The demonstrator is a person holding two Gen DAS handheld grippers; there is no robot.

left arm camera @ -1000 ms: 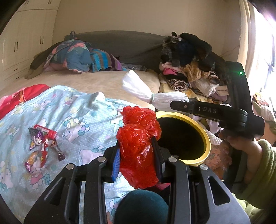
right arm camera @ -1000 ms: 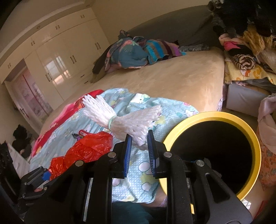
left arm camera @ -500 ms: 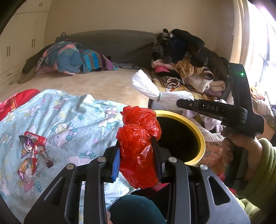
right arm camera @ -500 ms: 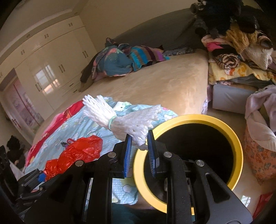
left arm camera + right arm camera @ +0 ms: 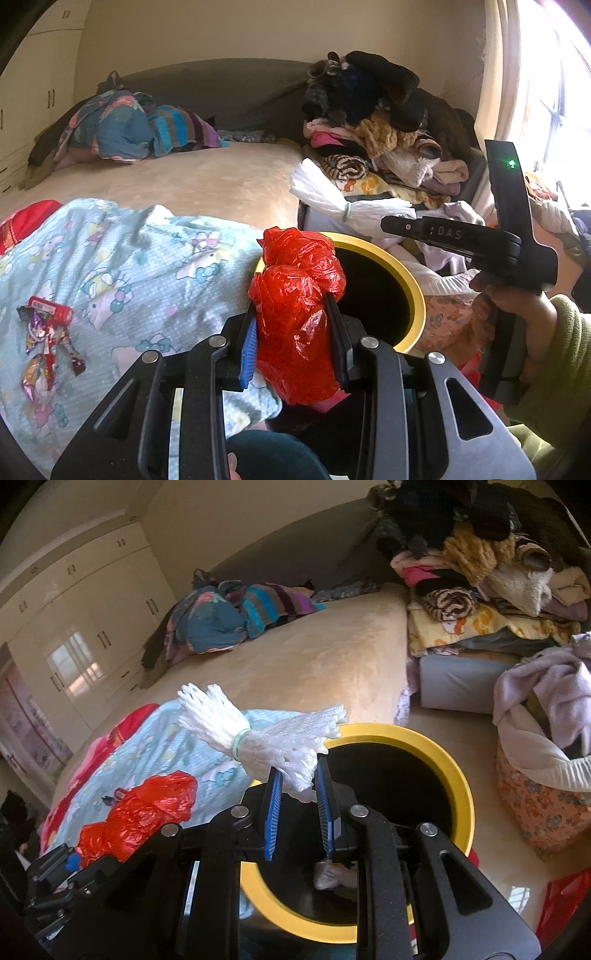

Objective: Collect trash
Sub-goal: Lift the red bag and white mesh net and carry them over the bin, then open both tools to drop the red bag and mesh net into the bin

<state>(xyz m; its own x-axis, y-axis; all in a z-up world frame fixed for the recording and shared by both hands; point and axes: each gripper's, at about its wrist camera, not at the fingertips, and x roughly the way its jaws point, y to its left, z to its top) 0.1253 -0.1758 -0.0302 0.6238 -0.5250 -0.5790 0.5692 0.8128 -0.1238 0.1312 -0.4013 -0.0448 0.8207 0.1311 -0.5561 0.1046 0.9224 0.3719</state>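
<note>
I see a bedroom, its bed left of a yellow-rimmed bin. My left tool grips a red plastic bag; my right tool pinches a white foam net over the bin's near rim.

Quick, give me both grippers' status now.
Left gripper: shut on the crumpled red plastic bag.
Right gripper: shut on the white foam net bundle.

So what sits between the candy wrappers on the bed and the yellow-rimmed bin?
In the left wrist view, only the pale blue cartoon-print blanket stretches from the candy wrappers toward the bin; the held red plastic bag overlaps the bin's near rim.
</note>
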